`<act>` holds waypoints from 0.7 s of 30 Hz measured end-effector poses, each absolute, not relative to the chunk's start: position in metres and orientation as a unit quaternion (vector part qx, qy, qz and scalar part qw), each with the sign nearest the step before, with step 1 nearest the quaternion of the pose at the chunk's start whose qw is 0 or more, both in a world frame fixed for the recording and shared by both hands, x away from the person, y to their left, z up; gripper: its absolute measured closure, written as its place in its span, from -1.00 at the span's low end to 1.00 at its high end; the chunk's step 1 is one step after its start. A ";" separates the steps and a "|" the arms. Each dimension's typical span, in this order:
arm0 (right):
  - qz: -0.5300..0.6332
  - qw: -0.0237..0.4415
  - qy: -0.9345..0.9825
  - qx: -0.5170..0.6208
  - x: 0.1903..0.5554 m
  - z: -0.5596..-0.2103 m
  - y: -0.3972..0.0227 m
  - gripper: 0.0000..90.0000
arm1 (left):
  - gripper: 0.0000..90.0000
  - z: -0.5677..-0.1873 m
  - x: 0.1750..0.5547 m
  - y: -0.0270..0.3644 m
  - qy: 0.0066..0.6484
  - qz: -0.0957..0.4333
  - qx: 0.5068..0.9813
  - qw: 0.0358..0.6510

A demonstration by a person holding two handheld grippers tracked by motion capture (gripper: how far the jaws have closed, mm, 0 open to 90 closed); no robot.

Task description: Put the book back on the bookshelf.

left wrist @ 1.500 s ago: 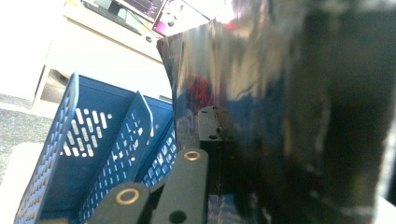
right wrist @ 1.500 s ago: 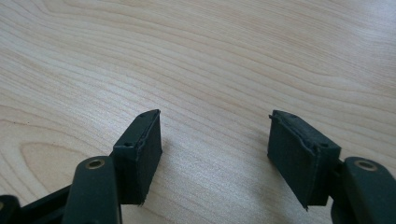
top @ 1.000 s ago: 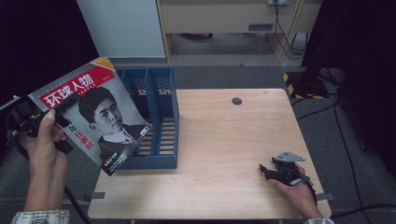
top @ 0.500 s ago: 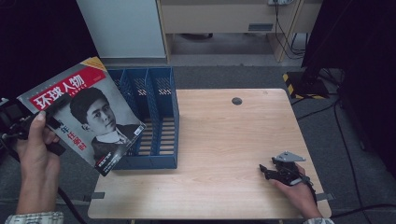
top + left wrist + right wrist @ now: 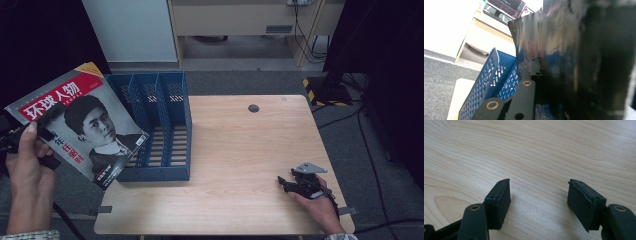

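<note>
Up at the left edge of the high view, your left tool (image 5: 42, 131) has its jaws clamped tight on the magazine (image 5: 80, 122), gripping it near its left edge; the magazine hangs in the air, tilted, cover facing up, its lower right corner overlapping the front left corner of the blue file rack (image 5: 160, 130); from the left gripper view the glossy dark back of the magazine (image 5: 564, 62) stands close against the jaws, with the rack's perforated wall (image 5: 491, 87) beside it; the rack stands on the left part of the tabletop (image 5: 240, 165), just beside the magazine; your right tool (image 5: 287, 183) rests on the tabletop near its front right corner, well apart from the rack, jaws partly open and holding nothing; a small dark round hole (image 5: 253, 108) lies near the far edge.
</note>
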State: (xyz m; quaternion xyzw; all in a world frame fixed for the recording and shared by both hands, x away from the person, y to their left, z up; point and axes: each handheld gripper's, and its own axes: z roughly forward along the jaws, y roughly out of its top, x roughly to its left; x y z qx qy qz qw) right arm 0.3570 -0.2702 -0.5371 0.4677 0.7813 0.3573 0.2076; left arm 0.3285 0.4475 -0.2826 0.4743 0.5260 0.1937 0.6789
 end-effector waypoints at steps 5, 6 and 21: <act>0.357 0.207 0.781 0.468 0.357 -0.537 -0.270 -0.22 | 0.93 -0.282 0.328 0.453 0.528 0.200 0.476 0.675; 0.357 0.208 0.781 0.468 0.357 -0.537 -0.270 -0.22 | 0.93 -0.282 0.328 0.454 0.527 0.201 0.477 0.673; 0.357 0.208 0.782 0.467 0.357 -0.537 -0.270 -0.22 | 0.93 -0.290 0.348 0.465 0.526 0.199 0.495 0.662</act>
